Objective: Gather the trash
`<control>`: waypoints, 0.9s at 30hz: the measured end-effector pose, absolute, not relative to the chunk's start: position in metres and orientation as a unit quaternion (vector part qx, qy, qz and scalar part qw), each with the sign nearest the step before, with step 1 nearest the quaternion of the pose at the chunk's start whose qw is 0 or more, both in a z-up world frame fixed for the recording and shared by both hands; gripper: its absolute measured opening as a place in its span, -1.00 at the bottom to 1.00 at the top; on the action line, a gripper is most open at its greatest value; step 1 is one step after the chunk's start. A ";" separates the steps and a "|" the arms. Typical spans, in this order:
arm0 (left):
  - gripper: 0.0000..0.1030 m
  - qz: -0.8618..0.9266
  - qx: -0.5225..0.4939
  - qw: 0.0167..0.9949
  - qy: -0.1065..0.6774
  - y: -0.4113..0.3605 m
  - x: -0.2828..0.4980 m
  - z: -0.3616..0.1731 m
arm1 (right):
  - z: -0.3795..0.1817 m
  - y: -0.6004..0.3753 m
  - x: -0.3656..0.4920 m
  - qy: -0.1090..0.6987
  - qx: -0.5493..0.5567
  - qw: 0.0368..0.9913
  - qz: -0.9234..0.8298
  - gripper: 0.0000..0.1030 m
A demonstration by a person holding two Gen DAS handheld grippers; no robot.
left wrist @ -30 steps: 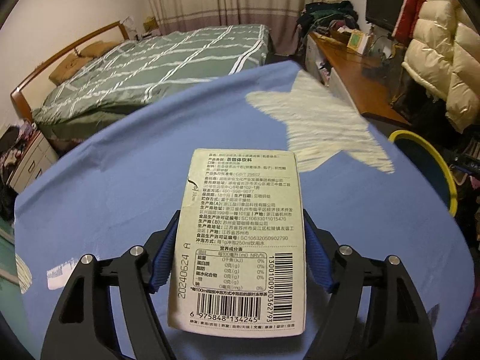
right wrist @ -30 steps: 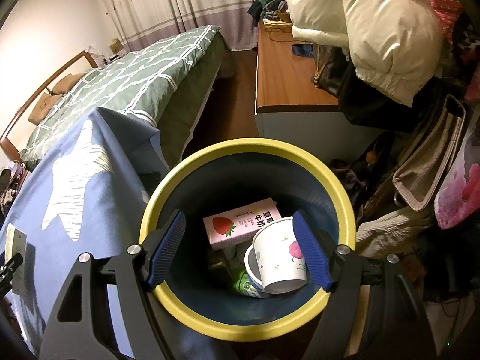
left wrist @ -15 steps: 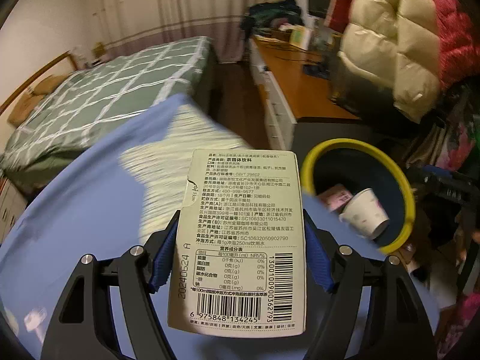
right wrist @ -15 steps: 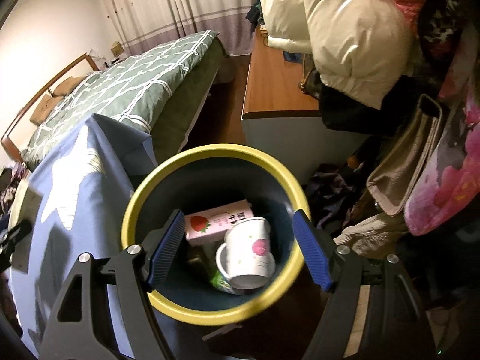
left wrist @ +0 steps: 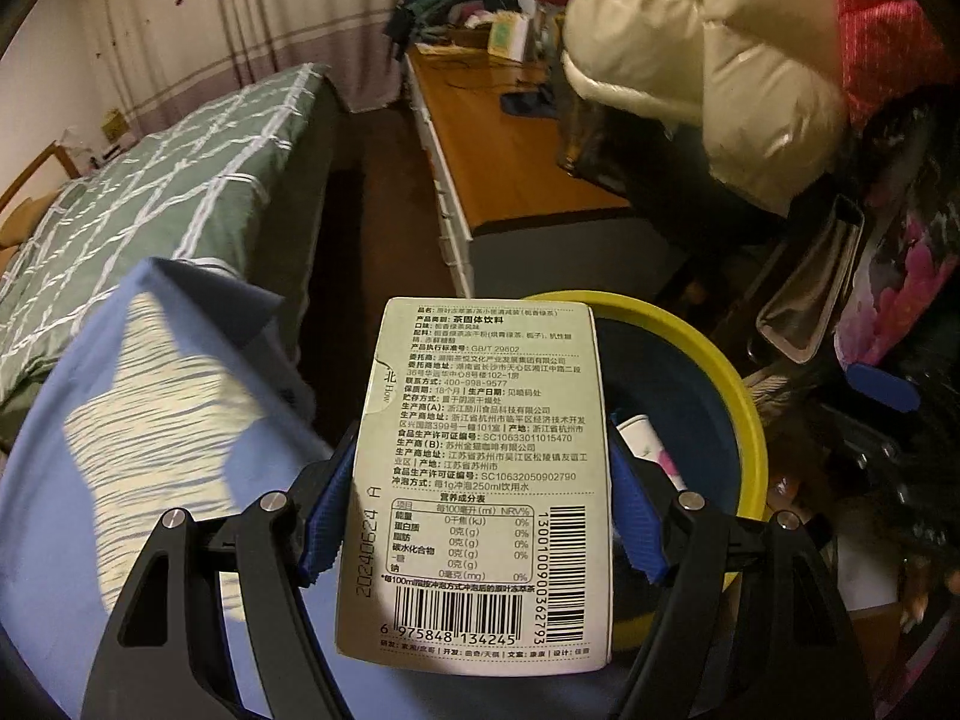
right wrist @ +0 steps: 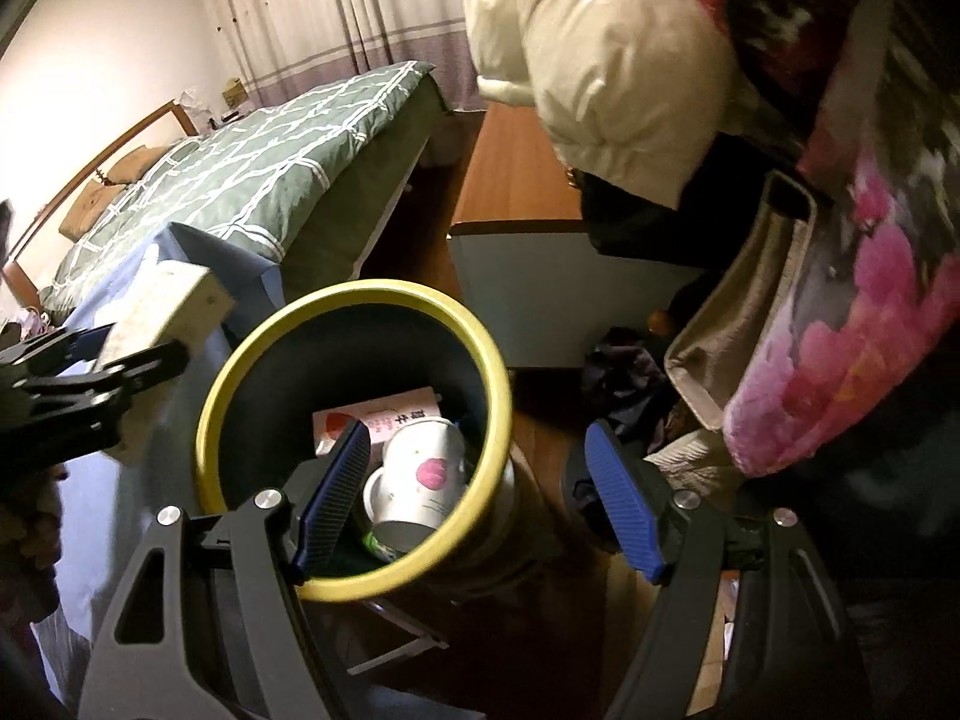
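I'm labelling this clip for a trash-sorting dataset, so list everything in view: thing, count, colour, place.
Tea box: one, pale green with black print and barcodes, clamped in the left gripper, near the bin's rim.
Bin: one, yellow rim, dark blue inside, on the floor beside the cloth.
Strawberry carton: one, pink and white, inside the bin.
Paper cup: one, white with a pink spot, inside the bin.
Cloth: one, blue with a cream star, at left.
Bed: one, green checked cover, behind.
Desk: one, brown top, right of the bed.
Puffer jacket: one, cream, hanging at upper right.
Left gripper: black, blue pads, shut on the box.
Right gripper: black, blue pads, open, straddling the bin's rim.
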State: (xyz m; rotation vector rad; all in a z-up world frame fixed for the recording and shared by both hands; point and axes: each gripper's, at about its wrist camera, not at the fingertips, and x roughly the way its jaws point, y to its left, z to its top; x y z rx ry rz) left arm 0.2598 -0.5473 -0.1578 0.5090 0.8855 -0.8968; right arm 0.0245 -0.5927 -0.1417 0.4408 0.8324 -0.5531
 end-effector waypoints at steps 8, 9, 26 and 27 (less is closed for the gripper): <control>0.63 -0.399 0.225 0.781 0.425 -0.574 0.256 -0.172 | -0.142 -0.601 0.008 0.391 0.216 0.854 -0.268 0.37; 0.67 -0.395 0.219 0.786 0.423 -0.571 0.255 -0.169 | -0.142 -0.602 0.007 0.391 0.216 0.854 -0.268 0.37; 0.91 -0.272 0.067 0.899 0.336 -0.276 0.180 -0.054 | -0.095 -0.518 -0.005 0.364 0.151 0.903 -0.170 0.46; 0.91 -0.260 0.064 0.905 0.331 -0.259 0.173 -0.051 | -0.091 -0.511 -0.007 0.359 0.147 0.908 -0.160 0.46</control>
